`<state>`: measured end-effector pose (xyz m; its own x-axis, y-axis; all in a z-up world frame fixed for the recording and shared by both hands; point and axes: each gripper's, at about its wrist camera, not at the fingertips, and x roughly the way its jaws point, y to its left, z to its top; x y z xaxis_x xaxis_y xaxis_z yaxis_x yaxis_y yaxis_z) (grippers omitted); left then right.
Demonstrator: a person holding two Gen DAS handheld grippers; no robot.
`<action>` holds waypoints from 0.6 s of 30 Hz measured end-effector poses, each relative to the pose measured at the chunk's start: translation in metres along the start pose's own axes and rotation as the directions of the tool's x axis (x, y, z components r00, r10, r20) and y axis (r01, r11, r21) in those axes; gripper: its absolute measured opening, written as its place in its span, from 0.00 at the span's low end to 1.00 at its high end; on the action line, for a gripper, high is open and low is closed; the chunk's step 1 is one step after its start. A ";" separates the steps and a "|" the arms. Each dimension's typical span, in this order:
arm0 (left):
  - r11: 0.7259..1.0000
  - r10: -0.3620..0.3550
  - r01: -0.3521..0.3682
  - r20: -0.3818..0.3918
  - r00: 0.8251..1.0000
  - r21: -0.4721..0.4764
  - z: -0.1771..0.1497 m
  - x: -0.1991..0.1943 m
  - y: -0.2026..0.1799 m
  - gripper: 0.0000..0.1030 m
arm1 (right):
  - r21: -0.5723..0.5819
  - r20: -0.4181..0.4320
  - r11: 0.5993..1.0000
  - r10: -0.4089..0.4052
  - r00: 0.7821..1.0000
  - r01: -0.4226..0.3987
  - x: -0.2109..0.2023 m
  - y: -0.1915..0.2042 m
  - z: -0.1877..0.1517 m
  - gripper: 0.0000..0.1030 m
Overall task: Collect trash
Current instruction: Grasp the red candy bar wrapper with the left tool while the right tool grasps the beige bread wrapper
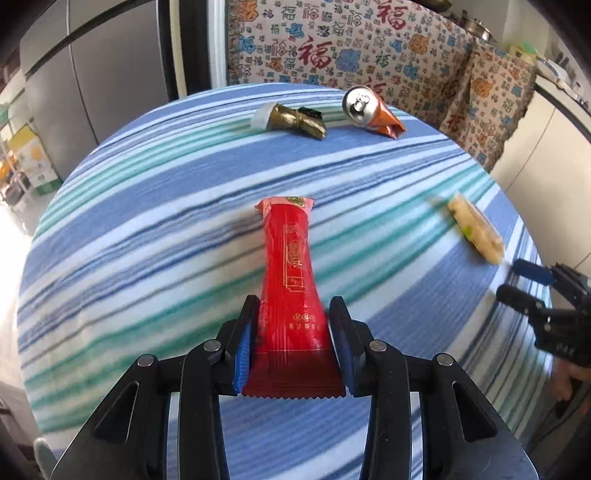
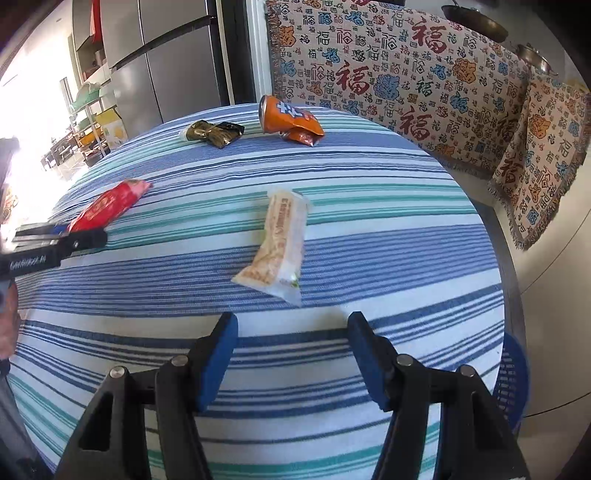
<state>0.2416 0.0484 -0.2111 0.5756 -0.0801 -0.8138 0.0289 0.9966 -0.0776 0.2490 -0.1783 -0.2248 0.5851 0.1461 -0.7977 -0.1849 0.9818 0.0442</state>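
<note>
We read this as a home, prob. a kitchen/dining area. Round table w/ blue, white & teal striped tablecloth (image 2: pixel 369 236), steel double-door fridge (image 2: pixel 162 62) right behind it. Fringed cloth w/ printed characters (image 2: pixel 388 74) draped over something behind the table; we can't tell what's under it. Metal pans (image 2: pixel 476 22) sit at its top edge. Shelving rack w/ basins & boxes (image 2: pixel 92 114) far left, in bright daylight. Blue plastic basket (image 2: pixel 511 384) at the table's edge.
</note>
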 end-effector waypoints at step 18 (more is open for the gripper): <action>0.997 0.009 -0.004 -0.071 0.997 0.080 0.021 0.008 -0.005 0.19 | 0.011 -0.148 1.000 0.007 0.989 -0.005 0.018 0.006 0.065 0.13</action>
<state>0.2631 0.0429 -0.2049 0.5166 -0.0720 -0.8532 0.0921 0.9953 -0.0283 0.3100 -0.1620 -0.1995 0.4601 0.1333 -0.8778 -0.1792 0.9823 0.0553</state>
